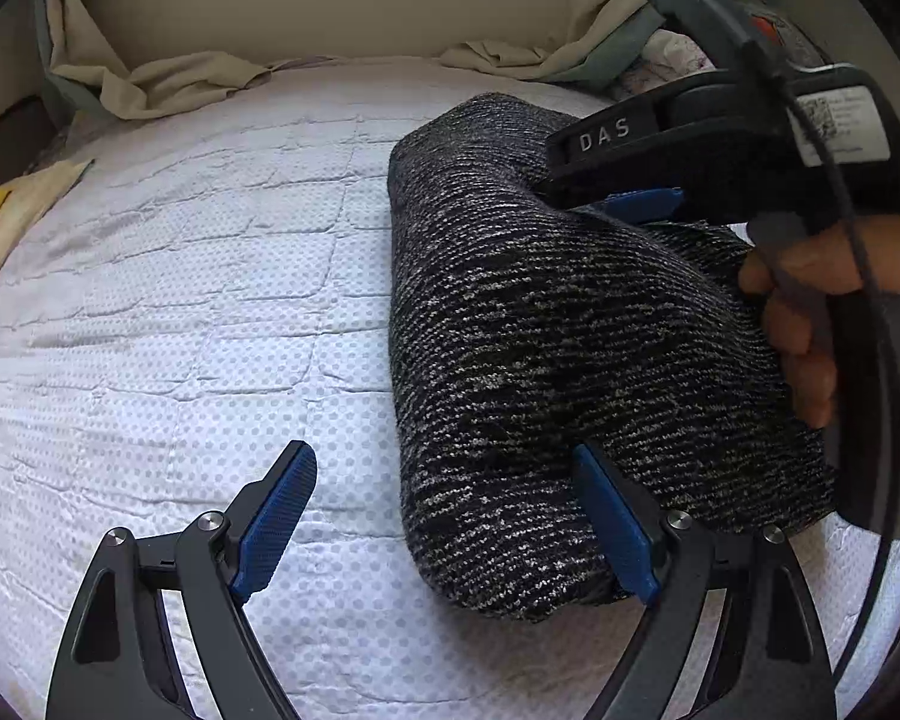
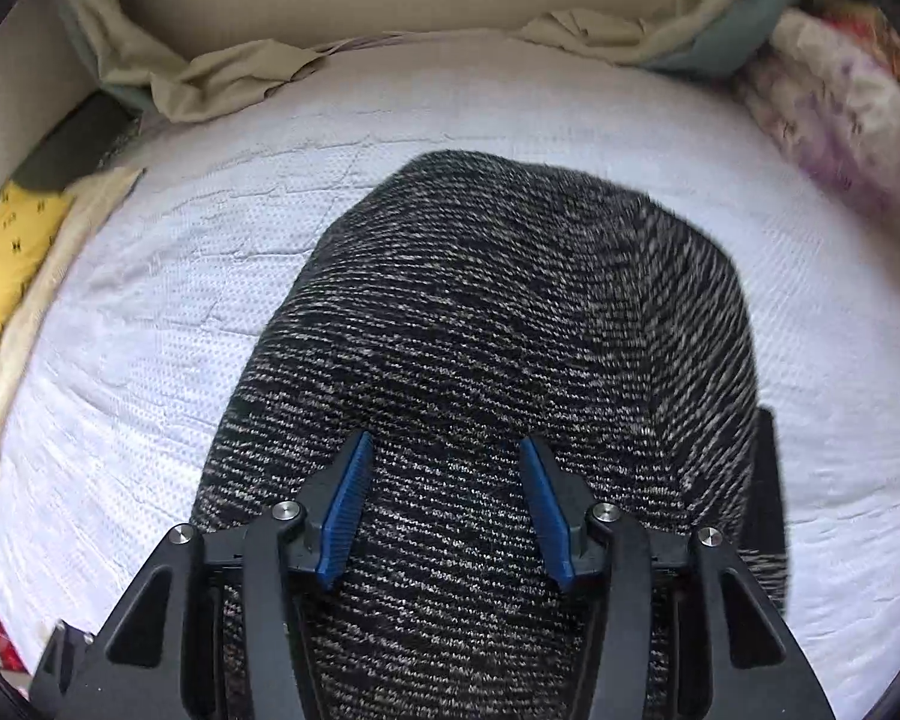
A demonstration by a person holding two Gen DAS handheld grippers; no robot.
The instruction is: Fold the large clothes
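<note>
A black-and-grey knitted sweater [image 1: 540, 330] lies folded in a thick oblong bundle on the white quilted bed cover [image 1: 180, 300]. My left gripper [image 1: 450, 516] stands wide open at the bundle's near left edge; its right finger [image 1: 612, 522] rests against the knit and its left finger is over bare cover. My right gripper [image 1: 576, 186], held by a hand [image 1: 810, 312], reaches over the bundle's far part. In the right wrist view the right gripper [image 2: 447, 510] is open just above the sweater [image 2: 480, 300], and flat knit shows between the pads, which grip nothing.
Crumpled beige sheets [image 1: 168, 84] lie along the far edge of the bed by the headboard. A yellow patterned cushion [image 2: 12, 252] sits at the left edge. Floral bedding [image 2: 840, 120] is piled at the far right. Bare cover lies left of the sweater.
</note>
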